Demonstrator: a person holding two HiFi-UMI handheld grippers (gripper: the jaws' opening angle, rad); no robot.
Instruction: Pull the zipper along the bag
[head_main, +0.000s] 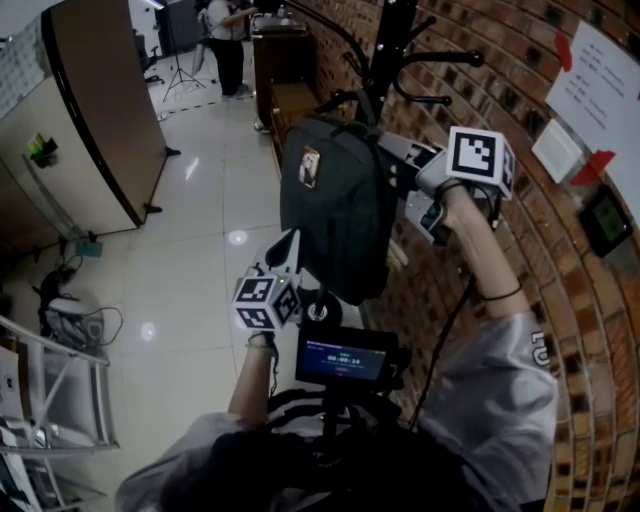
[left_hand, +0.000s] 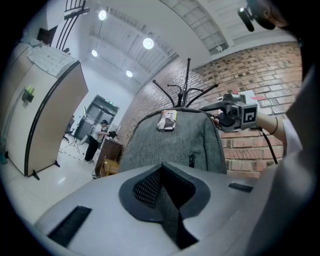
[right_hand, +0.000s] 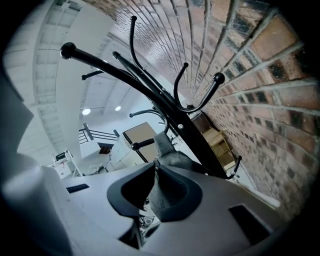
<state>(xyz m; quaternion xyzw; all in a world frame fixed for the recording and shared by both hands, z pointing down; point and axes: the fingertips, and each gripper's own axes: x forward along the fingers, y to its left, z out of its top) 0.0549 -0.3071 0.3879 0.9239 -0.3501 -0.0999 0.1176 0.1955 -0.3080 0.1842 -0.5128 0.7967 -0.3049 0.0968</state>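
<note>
A dark grey backpack (head_main: 335, 200) (left_hand: 170, 145) hangs on a black coat stand (head_main: 395, 40) (right_hand: 150, 90) by the brick wall. My left gripper (head_main: 290, 250) (left_hand: 162, 172) is at the bag's lower left edge, shut on a dark strap and mesh fabric of the bag. At the bag's upper right side, my right gripper (head_main: 398, 152) (right_hand: 156, 170) is shut on a fold of grey bag fabric (right_hand: 167, 155) just under the stand's hooks. A small dark zipper pull (left_hand: 191, 160) hangs on the bag's front, apart from both grippers.
The brick wall (head_main: 480, 90) runs close behind the bag on the right, with papers (head_main: 605, 80) stuck on it. A wooden cabinet (head_main: 280, 60) stands behind the coat stand. A brown partition (head_main: 100, 110) and a metal rack (head_main: 50, 390) are on the left; a person (head_main: 228, 40) stands far back.
</note>
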